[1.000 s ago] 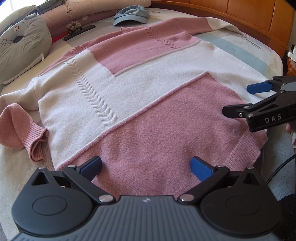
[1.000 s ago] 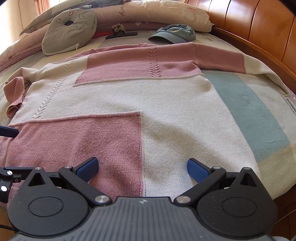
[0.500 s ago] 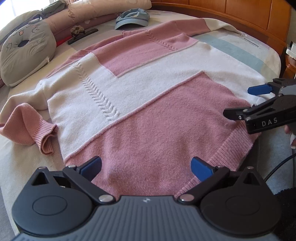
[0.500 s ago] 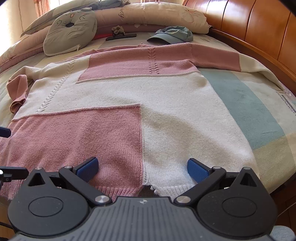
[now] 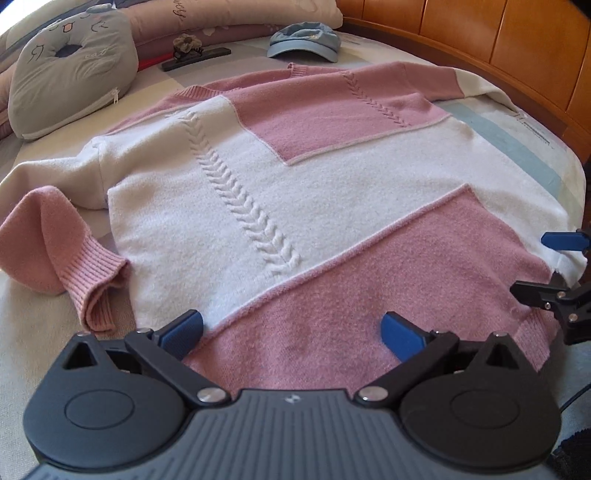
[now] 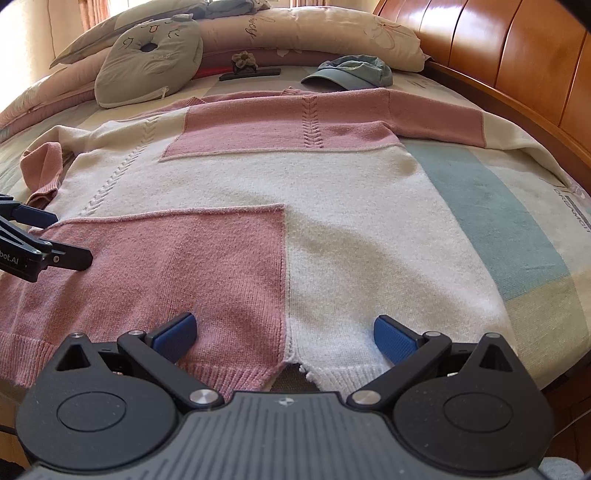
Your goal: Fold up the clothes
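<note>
A pink and white patchwork sweater [image 5: 314, 192] [image 6: 295, 192] lies spread flat on the bed, hem towards me. Its left sleeve is bent, pink cuff [image 5: 92, 273] curled up beside the body. The right sleeve [image 6: 461, 122] stretches out towards the headboard. My left gripper [image 5: 291, 332] is open just above the pink hem panel, holding nothing. My right gripper [image 6: 284, 334] is open over the hem, where the pink and white panels meet at a small split [image 6: 291, 365]. Each gripper shows at the edge of the other's view: the right one [image 5: 546, 266], the left one [image 6: 55, 236].
At the head of the bed lie a grey cat cushion [image 6: 147, 62], a blue cap [image 6: 351, 72], a dark hair clip with a flower [image 6: 247, 70] and long pillows [image 6: 314, 33]. A wooden headboard [image 6: 498, 48] curves along the right. The striped bedsheet [image 6: 498, 221] drops off at the near edge.
Both grippers have pulled back towards the hem, so more of the sweater's bottom edge shows. The left view has swung left; the right gripper sits further right and lower in it.
</note>
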`<act>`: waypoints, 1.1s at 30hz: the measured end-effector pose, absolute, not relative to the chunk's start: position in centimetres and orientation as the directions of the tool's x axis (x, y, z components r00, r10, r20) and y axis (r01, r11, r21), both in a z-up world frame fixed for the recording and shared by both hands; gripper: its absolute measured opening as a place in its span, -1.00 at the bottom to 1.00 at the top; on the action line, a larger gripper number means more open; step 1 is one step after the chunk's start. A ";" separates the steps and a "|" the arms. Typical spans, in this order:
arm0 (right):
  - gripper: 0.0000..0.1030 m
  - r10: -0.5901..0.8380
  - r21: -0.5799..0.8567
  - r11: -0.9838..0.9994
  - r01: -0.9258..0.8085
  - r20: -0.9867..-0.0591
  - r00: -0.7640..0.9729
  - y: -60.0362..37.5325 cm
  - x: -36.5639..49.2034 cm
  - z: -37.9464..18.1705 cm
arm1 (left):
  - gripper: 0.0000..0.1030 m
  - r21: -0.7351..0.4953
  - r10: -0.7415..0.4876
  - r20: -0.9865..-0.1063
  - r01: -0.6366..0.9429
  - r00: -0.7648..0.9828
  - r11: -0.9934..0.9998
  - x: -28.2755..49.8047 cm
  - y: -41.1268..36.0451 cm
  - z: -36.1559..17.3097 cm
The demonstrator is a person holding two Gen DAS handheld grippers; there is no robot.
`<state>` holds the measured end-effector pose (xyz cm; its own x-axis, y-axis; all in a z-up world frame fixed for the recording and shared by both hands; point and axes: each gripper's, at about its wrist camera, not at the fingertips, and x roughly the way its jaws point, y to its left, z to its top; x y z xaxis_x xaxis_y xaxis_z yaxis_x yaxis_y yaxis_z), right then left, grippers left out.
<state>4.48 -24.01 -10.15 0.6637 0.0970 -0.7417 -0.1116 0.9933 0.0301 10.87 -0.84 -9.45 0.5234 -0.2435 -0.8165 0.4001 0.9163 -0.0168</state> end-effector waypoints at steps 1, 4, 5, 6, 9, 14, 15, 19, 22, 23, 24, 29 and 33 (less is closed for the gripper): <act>1.00 0.101 0.030 0.993 -0.117 -0.741 0.664 -24.0 4.4 -10.2 | 0.98 -0.023 -0.248 -0.820 0.404 0.515 0.914 10.8 -0.7 -9.3; 1.00 0.106 0.028 0.991 -0.127 -0.745 0.658 -24.1 4.6 -10.1 | 0.98 -0.026 -0.253 -0.800 0.391 0.543 0.920 13.1 -0.5 -8.0; 1.00 0.106 0.028 0.991 -0.128 -0.747 0.656 -24.1 4.6 -10.1 | 0.98 -0.025 -0.254 -0.791 0.385 0.556 0.922 13.9 -0.4 -7.5; 1.00 0.107 0.028 0.991 -0.129 -0.749 0.654 -24.1 4.7 -10.1 | 0.98 -0.025 -0.255 -0.782 0.379 0.569 0.925 14.7 -0.3 -7.0; 1.00 0.110 0.029 0.991 -0.133 -0.751 0.651 -24.1 4.8 -10.1 | 0.98 0.002 -0.235 -0.768 0.369 0.596 0.929 17.9 -1.0 -6.7; 1.00 0.124 0.041 0.989 -0.143 -0.760 0.638 -24.4 4.9 -9.9 | 0.98 0.056 -0.179 -0.790 0.360 0.587 0.931 21.0 -2.2 -8.5; 1.00 0.127 0.044 0.988 -0.145 -0.762 0.635 -24.5 4.9 -9.9 | 0.98 0.062 -0.169 -0.796 0.357 0.581 0.932 21.4 -2.4 -9.0; 1.00 0.130 0.044 0.987 -0.153 -0.771 0.624 -24.9 4.8 -9.7 | 0.98 -0.027 -0.210 -0.797 0.314 0.566 0.949 20.8 -0.9 -10.0; 1.00 0.138 0.065 0.988 -0.139 -0.775 0.617 -25.6 4.9 -9.3 | 0.98 -0.018 -0.208 -0.812 0.332 0.545 0.943 20.4 -0.8 -9.4; 1.00 0.143 0.078 0.988 -0.132 -0.775 0.616 -26.0 5.1 -9.1 | 0.98 -0.014 -0.207 -0.816 0.339 0.539 0.941 20.5 -0.8 -9.1; 1.00 0.149 0.092 0.988 -0.123 -0.774 0.615 -26.4 5.3 -8.9 | 0.98 -0.011 -0.209 -0.814 0.347 0.541 0.938 20.7 -0.9 -8.7; 1.00 0.140 0.135 0.989 -0.056 -0.766 0.628 -28.4 7.5 -8.0 | 0.98 -0.054 -0.290 -0.772 0.396 0.566 0.917 23.5 -2.2 -6.7; 1.00 0.143 0.165 0.986 -0.023 -0.767 0.626 -29.3 9.1 -8.1 | 0.98 -0.043 -0.311 -0.775 0.446 0.550 0.894 26.0 -4.7 -7.3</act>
<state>9.14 -29.30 -8.06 0.6257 0.1430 -0.7668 -0.0225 0.9860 0.1655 25.99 -4.73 -7.35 0.5498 -0.3112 -0.7751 0.4458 0.8941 -0.0428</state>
